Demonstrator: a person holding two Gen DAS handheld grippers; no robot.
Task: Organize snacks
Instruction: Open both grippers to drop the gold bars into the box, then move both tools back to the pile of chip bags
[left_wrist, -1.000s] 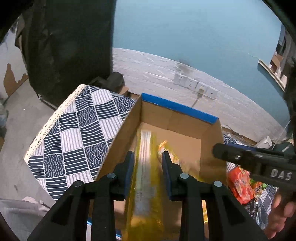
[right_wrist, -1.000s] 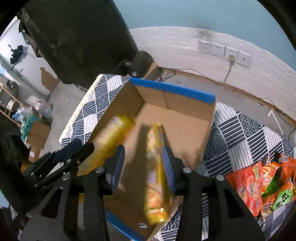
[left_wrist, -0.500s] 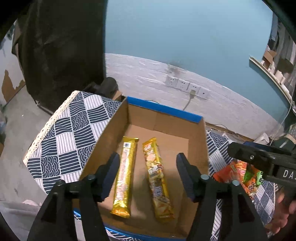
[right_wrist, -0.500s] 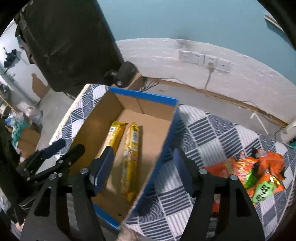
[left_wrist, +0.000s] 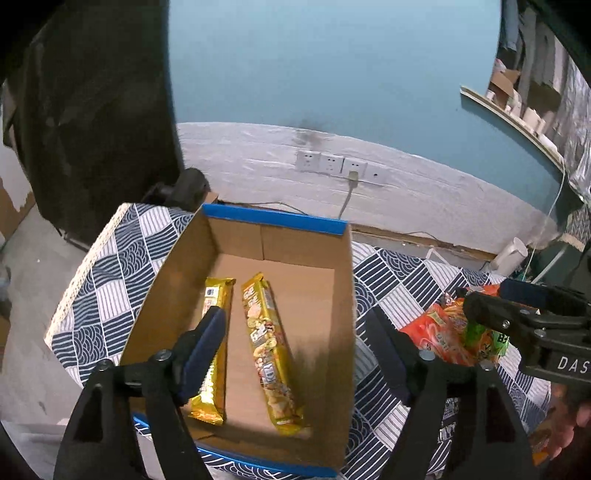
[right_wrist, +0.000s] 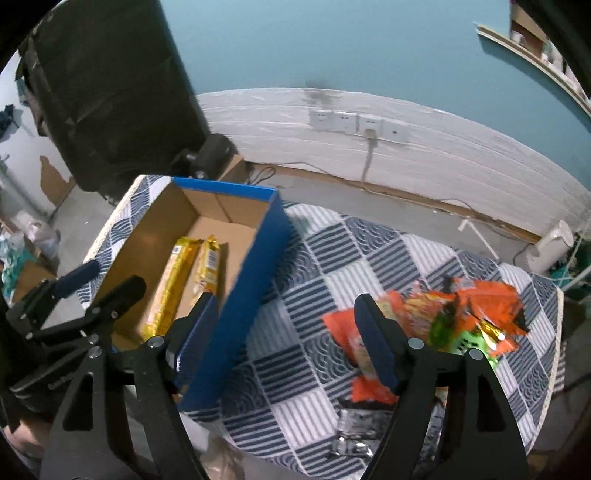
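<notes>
Two yellow snack packs (left_wrist: 271, 350) lie side by side on the floor of the cardboard box (left_wrist: 343, 295) — neither is gripped. The left gripper (left_wrist: 295, 339) has just been spreading, nothing between its jaws. The right gripper (right_wrist: 286, 332), also just spread wide and empty, hangs over the checked cloth (right_wrist: 332, 251) — loose snack bags (right_wrist: 461, 314) lie at its three o'clock.

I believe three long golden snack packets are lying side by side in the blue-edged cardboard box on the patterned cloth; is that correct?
Not quite: only two long golden snack packets lie side by side in the blue-edged cardboard box on the patterned cloth, as the left wrist view shows.
</notes>
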